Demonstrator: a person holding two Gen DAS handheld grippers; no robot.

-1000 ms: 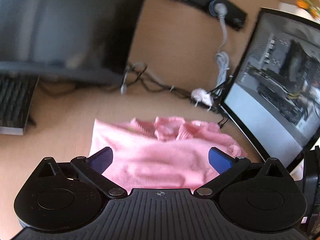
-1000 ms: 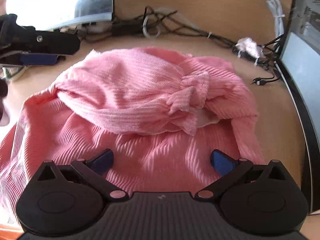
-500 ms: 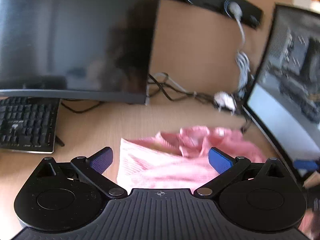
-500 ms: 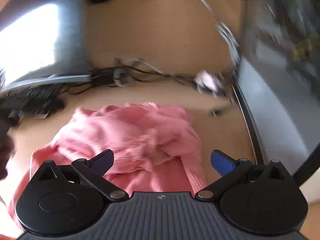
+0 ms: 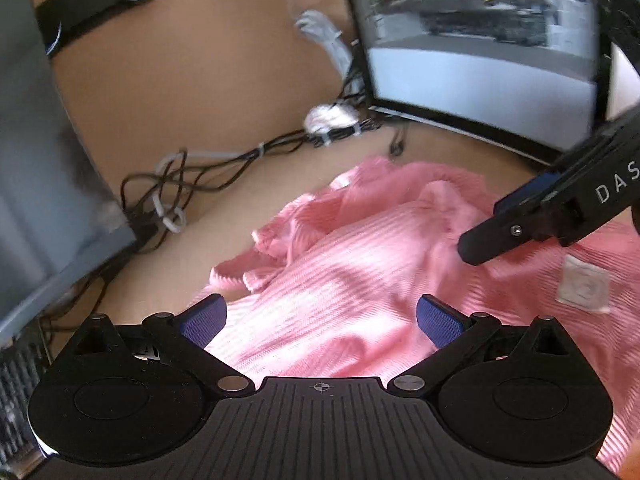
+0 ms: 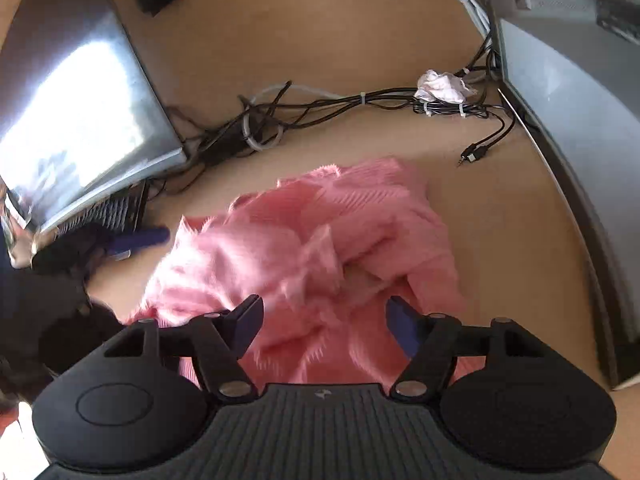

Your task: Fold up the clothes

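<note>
- Crumpled pink ribbed knit garment (image 6: 304,248): lay on tan wooden counter (image 6: 500,216), directly ahead of both grippers.
- Right gripper (image 6: 324,322): nearer; fingers closing around fabric.
- Left gripper (image 5: 322,318): fingers apart, empty.

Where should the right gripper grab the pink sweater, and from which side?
Probably the raised fold nearest the right gripper, coming down from above on the near side. The pink sweater lies crumpled on the desk, and that bunched ridge stands up enough to pinch, unlike its flat edges. The jaws are closing with fabric between them, not yet pressed.
</note>
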